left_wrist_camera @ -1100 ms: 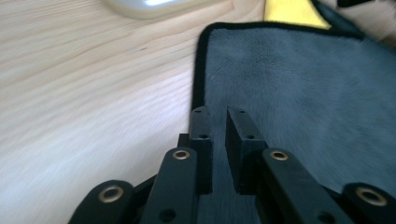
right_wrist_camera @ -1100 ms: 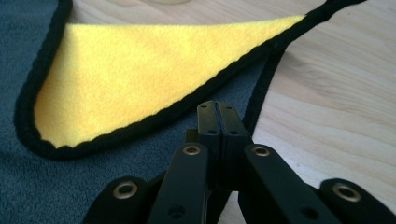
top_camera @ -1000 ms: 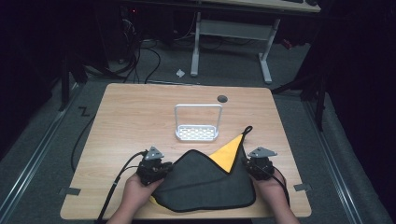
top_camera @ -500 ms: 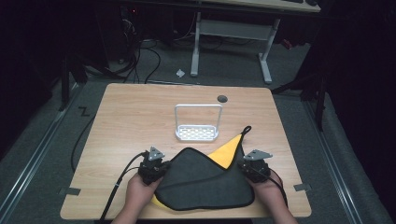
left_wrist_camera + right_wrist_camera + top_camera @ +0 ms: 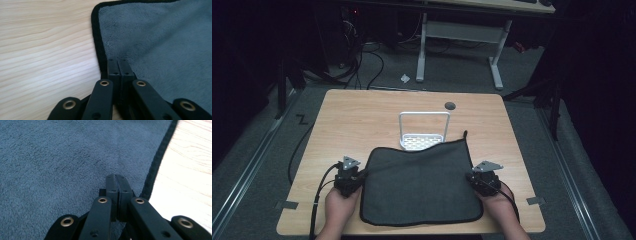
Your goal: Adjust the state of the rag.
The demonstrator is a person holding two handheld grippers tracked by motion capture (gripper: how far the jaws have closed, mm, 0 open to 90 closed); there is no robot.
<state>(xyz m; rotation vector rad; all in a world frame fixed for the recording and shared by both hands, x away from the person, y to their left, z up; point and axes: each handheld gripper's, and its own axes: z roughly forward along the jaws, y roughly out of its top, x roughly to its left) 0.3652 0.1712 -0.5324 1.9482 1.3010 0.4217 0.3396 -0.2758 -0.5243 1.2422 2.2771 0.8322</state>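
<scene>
Now, line by line:

Cloth: a dark grey cloth (image 5: 422, 185) with a black sewn edge lies spread flat on the near half of the table (image 5: 362, 115), roughly square, its near edge close to the table's front edge.

Cloth, far edge: it laps over the foot of the rack (image 5: 424, 131), a small white wire frame with a perforated base standing at mid-table; a short black loop (image 5: 465, 134) sticks up at the far right corner of the cloth.

Left gripper: the left gripper (image 5: 354, 176) sits at the cloth's left edge, in the person's left hand (image 5: 339, 205). In the left gripper view its jaws are pressed together, with no gap between the tips, right at the black hem (image 5: 96, 42); whether a fold of hem is pinched between them I cannot tell. Bare wood lies to the left of the hem in that view.

Right gripper: the right gripper (image 5: 477, 181) sits at the cloth's right edge, in the right hand (image 5: 499, 207). In the right gripper view its jaws are together too, tips over the grey pile just inside the hem (image 5: 156, 162); whether they nip any cloth is not clear.

Spacing: the two grippers are well apart, the cloth's full width between them.

Table: a dark round hole (image 5: 450, 105) shows near the far edge, beyond the rack.
</scene>
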